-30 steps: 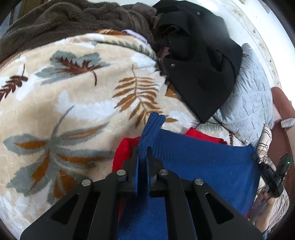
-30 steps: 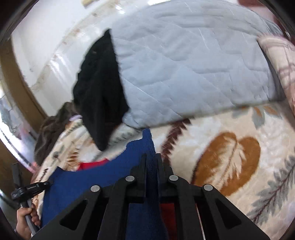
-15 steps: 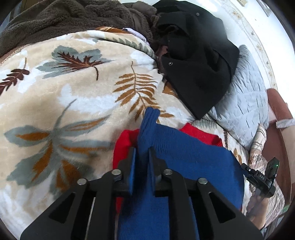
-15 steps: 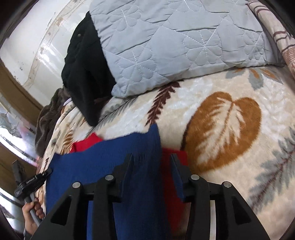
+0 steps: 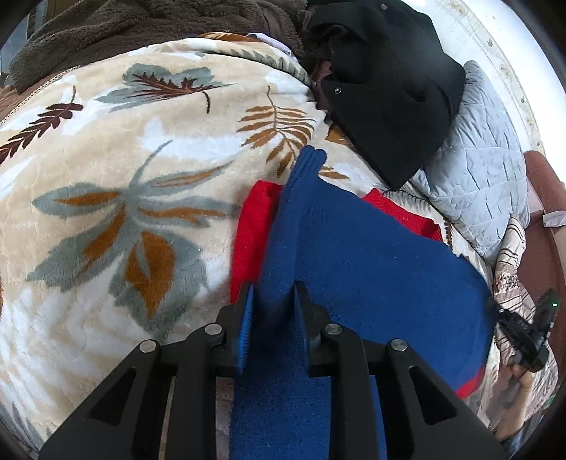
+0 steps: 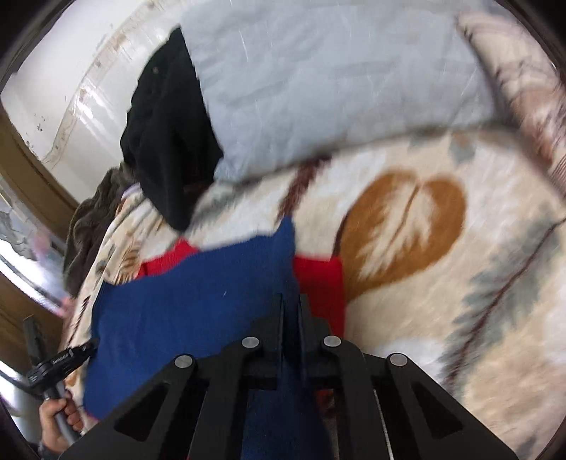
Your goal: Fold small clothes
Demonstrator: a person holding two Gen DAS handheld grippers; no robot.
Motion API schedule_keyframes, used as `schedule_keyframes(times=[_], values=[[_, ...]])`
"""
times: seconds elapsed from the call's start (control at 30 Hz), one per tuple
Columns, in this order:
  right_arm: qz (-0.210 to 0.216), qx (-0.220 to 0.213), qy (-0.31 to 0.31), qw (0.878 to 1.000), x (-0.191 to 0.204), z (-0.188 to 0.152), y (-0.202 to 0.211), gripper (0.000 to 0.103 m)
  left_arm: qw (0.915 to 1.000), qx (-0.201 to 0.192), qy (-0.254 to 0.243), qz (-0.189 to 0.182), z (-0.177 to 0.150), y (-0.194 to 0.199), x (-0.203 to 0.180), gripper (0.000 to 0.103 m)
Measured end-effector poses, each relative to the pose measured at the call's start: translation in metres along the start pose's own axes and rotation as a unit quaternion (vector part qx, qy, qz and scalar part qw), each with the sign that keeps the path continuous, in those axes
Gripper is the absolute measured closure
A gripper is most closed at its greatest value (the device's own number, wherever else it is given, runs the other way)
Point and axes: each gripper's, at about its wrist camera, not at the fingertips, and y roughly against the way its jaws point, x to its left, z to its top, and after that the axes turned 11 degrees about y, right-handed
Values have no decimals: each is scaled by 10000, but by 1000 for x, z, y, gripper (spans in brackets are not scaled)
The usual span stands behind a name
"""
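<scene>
A blue knit garment [image 5: 371,254] lies spread over a red garment [image 5: 251,230] on a leaf-patterned blanket [image 5: 123,177]. My left gripper [image 5: 272,293] sits at the blue garment's left edge. Its jaws are opening, and a ridge of blue fabric stands loosely between the parted pads. In the right wrist view, my right gripper [image 6: 290,300] is shut on the right edge of the blue garment [image 6: 198,297], beside the red garment [image 6: 318,279]. That view is motion-blurred. The person's hand with the other gripper shows at each view's lower edge.
A black garment [image 5: 389,88] drapes over a grey quilted pillow [image 5: 477,159] beyond the clothes. A brown fleece throw [image 5: 123,28] is bunched at the far left. Open blanket [image 6: 442,283] spreads to the right of the right gripper. A white wall runs behind the pillow.
The left jaws, clamped on blue fabric a second ago, have parted. The right jaws opened wide half a second ago and have closed again on the blue edge. Both hands shifted a little.
</scene>
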Motion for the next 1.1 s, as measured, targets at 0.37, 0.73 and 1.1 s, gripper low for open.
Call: schedule_keyframes(times=[0.37, 0.73, 1.1], values=[[379, 401, -154, 9984, -12, -21, -11, 73, 10000, -28, -78, -45, -3, 12, 3, 83], [709, 770, -431, 9936, -11, -73, 36, 56, 9996, 268, 63, 5, -50, 44, 27, 65], [320, 401, -120, 9986, 2, -82, 69, 98, 9987, 116, -377, 322, -81, 58, 15, 98]])
